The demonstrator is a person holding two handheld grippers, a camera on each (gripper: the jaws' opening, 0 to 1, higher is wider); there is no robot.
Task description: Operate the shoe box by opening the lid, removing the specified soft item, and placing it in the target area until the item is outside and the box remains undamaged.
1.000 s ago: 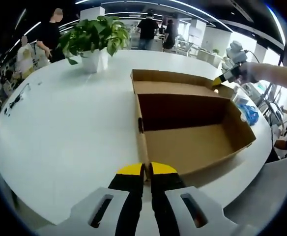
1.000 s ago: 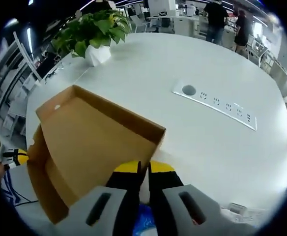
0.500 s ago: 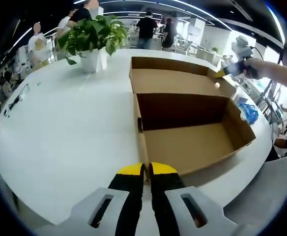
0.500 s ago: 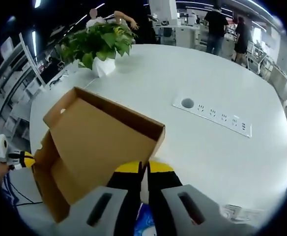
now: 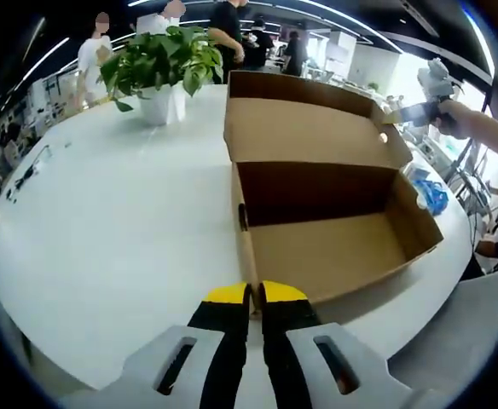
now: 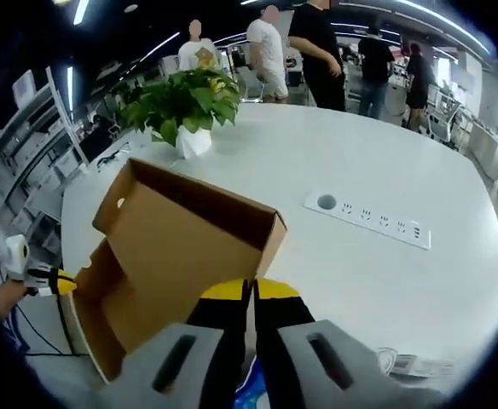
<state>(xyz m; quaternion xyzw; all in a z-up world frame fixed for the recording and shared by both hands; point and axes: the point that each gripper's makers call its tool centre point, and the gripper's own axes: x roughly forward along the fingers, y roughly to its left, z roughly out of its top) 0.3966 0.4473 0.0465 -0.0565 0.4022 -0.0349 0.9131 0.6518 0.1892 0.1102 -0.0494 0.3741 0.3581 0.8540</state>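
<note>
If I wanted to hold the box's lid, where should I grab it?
Grab the lid by its thin front flap, near a corner, coming from the open front. The right hand-held gripper seems to pinch it there. The lid is wide and flat, tilted up on its back hinge, so that edge fits between the jaws.

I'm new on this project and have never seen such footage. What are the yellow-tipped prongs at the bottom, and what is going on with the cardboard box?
A person holds a two-jaw gripper in each hand, and each gripper carries its own fisheye camera, hence two round pictures of one scene. The prongs are each camera's own jaws. In the left gripper view, the left gripper is pinched shut on the near wall of the shoe box, steadying it on the white table. In the right gripper view, the right gripper is shut on the edge of the lid, which stands raised and open. The box's inside looks empty from here. Also on the table: a potted plant and a built-in socket strip. People stand behind.
</note>
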